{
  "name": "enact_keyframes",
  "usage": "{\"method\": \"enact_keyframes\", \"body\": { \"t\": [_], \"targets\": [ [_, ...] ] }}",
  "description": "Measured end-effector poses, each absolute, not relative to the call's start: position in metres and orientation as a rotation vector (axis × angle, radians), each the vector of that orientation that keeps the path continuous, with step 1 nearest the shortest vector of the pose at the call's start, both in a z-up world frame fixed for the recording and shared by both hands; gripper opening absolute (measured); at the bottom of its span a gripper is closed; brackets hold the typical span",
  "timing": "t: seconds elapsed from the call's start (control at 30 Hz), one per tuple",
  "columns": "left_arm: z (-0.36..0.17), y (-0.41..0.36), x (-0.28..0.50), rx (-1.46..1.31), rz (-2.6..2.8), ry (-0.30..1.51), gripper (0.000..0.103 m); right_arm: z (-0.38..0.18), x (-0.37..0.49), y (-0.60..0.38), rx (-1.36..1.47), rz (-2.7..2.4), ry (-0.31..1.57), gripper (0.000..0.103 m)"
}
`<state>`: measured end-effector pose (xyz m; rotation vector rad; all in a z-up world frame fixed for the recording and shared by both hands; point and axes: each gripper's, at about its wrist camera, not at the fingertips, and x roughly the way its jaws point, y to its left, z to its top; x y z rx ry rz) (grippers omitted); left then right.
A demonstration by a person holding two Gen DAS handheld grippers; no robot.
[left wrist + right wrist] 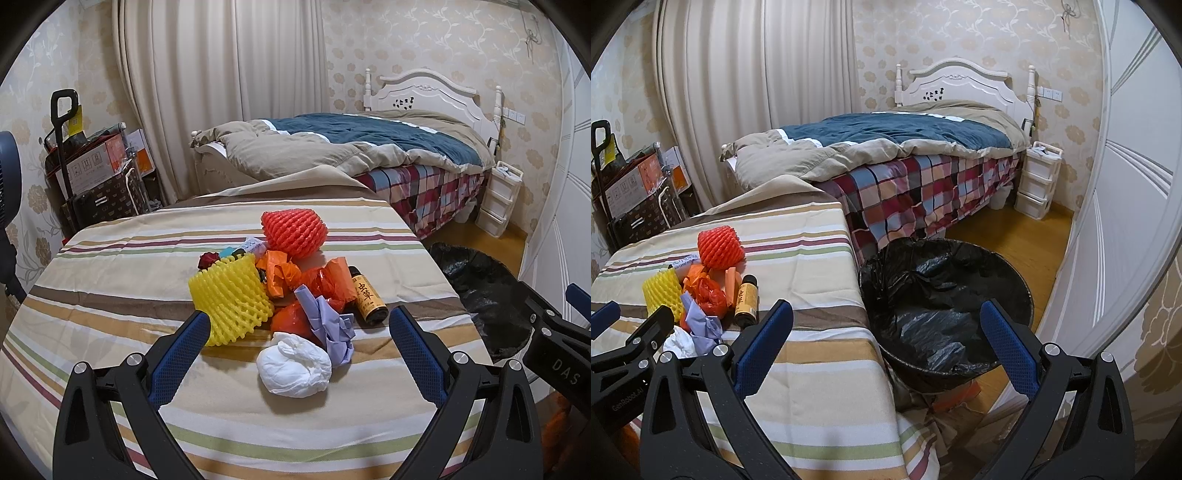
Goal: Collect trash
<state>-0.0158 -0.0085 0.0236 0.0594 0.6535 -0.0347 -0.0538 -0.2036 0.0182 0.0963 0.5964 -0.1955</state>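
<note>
Black bag lines the bin [945, 295], lower middle, and it looks empty. The trash pile [280, 295] sits mid-frame on the striped table [110, 295]. Left gripper [295, 332] and right gripper [886, 325] gape wide, holding nothing. All is left.

Both grippers look alike — glossy black plastic frames with triangular cut-outs and round silver screws at the joints. The left gripper [297, 326] has fingers [181, 354] faced with blue textured pads; the right gripper [886, 325] does too — white lettering marks each body.
</note>
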Motion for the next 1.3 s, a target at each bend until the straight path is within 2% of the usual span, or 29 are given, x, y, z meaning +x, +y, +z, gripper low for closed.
{"method": "enact_keyframes", "body": {
  "t": [0.67, 0.7, 1.3],
  "targets": [
    [0.032, -0.009, -0.02, 0.058, -0.038, 0.658, 0.097, 0.014, -0.055, -0.205, 0.095, -0.196, 0.604, 0.099],
    [0.018, -0.006, -0.013, 0.061, -0.038, 0.655, 0.097, 0.014, -0.055, -0.205, 0.095, -0.197, 0.604, 0.099],
    [0.018, -0.006, -0.013, 0.062, -0.038, 0.656, 0.097, 0.016, -0.053, -0.204, 0.098, -0.197, 0.608, 0.099]
  ]
}}
